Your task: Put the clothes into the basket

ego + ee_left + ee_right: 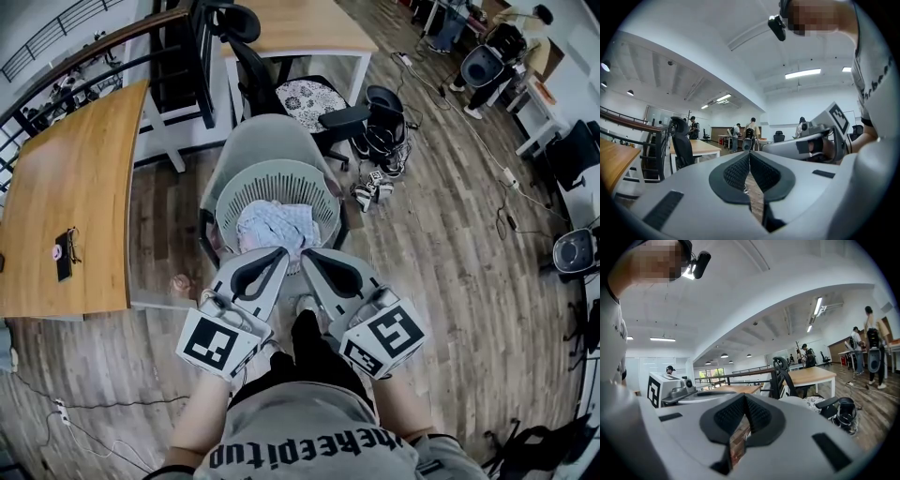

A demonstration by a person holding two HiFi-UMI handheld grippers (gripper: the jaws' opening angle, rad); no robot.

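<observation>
Clothes, a pale blue-and-white checked fabric bundle (274,225), already down inside white slatted round plastic basket (230,192), heaped near middle & below rim, so prob. dropped in, not draped over edge. Basket parked on seat of light grey shell chair (272,131), presumably to lift it w/in easy reach. Left gripper (279,253) clenched, dark ribbed pads (734,175) meeting at the tips, nothing pinched btwn. Right gripper (743,399) likewise clamped tight on nothing. Both held close side by side, tips almost touching, just at basket's near rim, pointing about level across it. Reads as empty hands beside a loaded basket: task done or nearly so, no other garment made out in view. Room for moving: long light-wood table (75,187) well off to left, black office chair w/ patterned cushion (314,94) behind basket, pair of black-and-white shoes (373,190) on plank floor (450,281) near basket's right side. Widest free floor to right & on near side. Tightest spot = gap btwn grey chair & table edge at left. Near rim = closest edge to jaws, so worth clearing before any sideways swing.
</observation>
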